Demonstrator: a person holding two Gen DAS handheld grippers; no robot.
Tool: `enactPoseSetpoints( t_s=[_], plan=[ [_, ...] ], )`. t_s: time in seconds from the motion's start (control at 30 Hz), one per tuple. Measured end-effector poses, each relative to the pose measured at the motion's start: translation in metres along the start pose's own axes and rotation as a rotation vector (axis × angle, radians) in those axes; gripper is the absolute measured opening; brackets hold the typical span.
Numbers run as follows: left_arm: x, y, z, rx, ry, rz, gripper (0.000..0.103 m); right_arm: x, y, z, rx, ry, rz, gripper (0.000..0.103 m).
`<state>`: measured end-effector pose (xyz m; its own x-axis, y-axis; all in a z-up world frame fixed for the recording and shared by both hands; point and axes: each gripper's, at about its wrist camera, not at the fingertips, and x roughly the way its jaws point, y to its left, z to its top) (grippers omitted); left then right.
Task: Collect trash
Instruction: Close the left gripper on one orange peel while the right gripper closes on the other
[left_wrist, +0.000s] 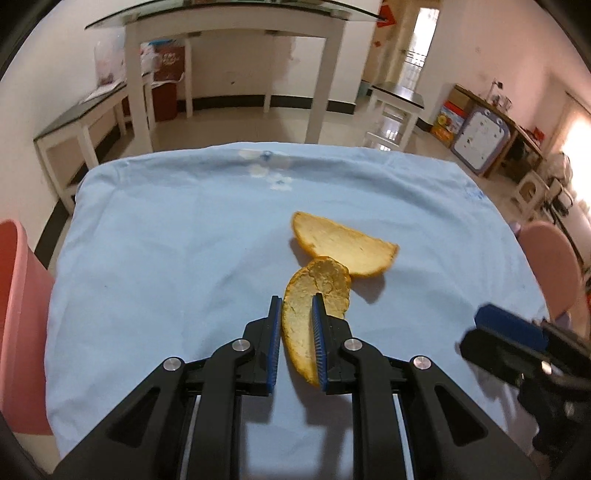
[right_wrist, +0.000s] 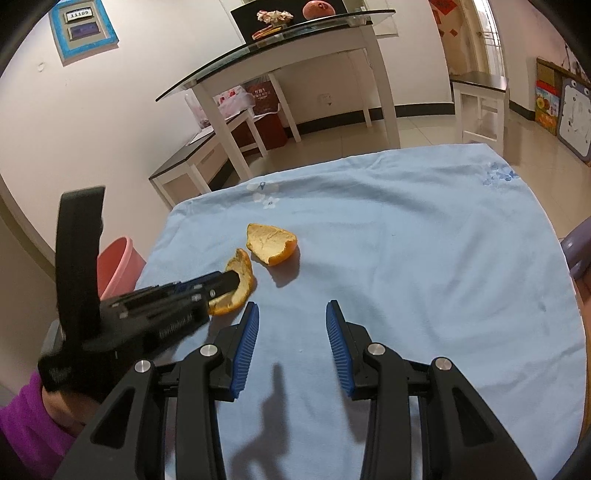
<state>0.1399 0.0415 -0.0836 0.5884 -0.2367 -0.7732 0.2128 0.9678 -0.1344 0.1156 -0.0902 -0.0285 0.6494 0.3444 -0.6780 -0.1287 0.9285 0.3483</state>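
Two pieces of orange peel lie on the light blue cloth (left_wrist: 166, 258) of the table. The nearer, narrow peel (left_wrist: 299, 332) stands on edge between the blue pads of my left gripper (left_wrist: 296, 297), which is shut on it. In the right wrist view this same peel (right_wrist: 240, 291) is low at the cloth, with the left gripper (right_wrist: 232, 280) reaching in from the left. The larger peel (left_wrist: 343, 245) (right_wrist: 271, 243) lies free just beyond. My right gripper (right_wrist: 291, 310) hovers open over bare cloth, nothing between its pads; its blue pad (left_wrist: 509, 326) shows at the right edge.
A pink bin (left_wrist: 18, 295) (right_wrist: 118, 262) stands on the floor off the table's left edge. A pink chair back (left_wrist: 554, 266) is at the right edge. A purple sleeve (right_wrist: 22, 417) holds the left gripper. A white glass-topped table (left_wrist: 229, 37) stands behind.
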Motion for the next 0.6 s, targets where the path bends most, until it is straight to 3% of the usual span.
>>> enactPoseSetpoints(
  t_s=[0.07, 0.17, 0.6],
  plan=[
    [-0.005, -0.004, -0.005, 0.015, -0.005, -0.01, 0.007, -0.001, 0.0, 0.0, 0.004, -0.006, 0.003, 0.037],
    [-0.015, -0.009, -0.011, 0.016, -0.028, -0.005, 0.004, -0.001, -0.002, 0.0, 0.012, -0.007, 0.007, 0.037],
    [-0.077, 0.009, -0.026, -0.058, -0.148, 0.028, 0.002, 0.0, 0.007, 0.011, -0.018, -0.012, 0.032, 0.037]
  ],
)
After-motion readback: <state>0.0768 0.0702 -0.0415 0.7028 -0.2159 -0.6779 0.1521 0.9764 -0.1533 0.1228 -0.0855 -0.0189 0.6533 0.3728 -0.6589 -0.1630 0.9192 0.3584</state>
